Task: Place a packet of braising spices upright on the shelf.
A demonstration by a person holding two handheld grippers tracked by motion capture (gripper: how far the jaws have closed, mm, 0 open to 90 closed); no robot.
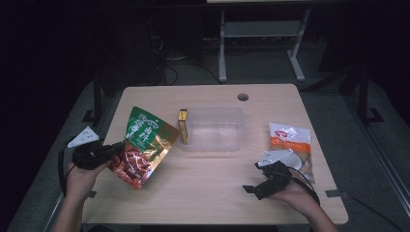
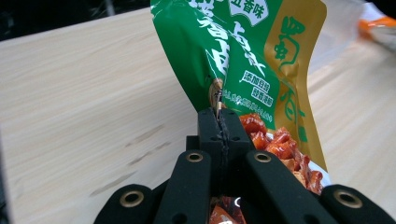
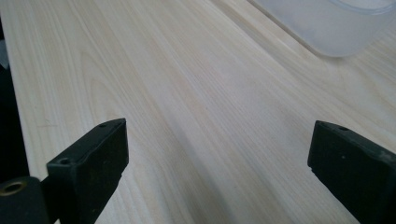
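Observation:
A green and gold snack bag [image 1: 142,145] with red printed food hangs tilted above the left part of the wooden table [image 1: 208,193]. My left gripper [image 1: 118,146] is shut on the bag's left edge; the left gripper view has its jaws pressed together on the bag [image 2: 243,60], with my left gripper [image 2: 219,116] pointing along the tabletop. My right gripper [image 1: 251,178] rests low near the front right of the table, held by a hand. In the right gripper view my right gripper [image 3: 217,154] stands wide open over bare wood, nothing between its fingers.
A clear plastic bin [image 1: 215,128] sits mid-table, its corner also at the top of the right gripper view as the bin [image 3: 336,28]. A small yellow box [image 1: 183,125] leans upright at its left wall. An orange and white snack bag [image 1: 292,145] lies at the right.

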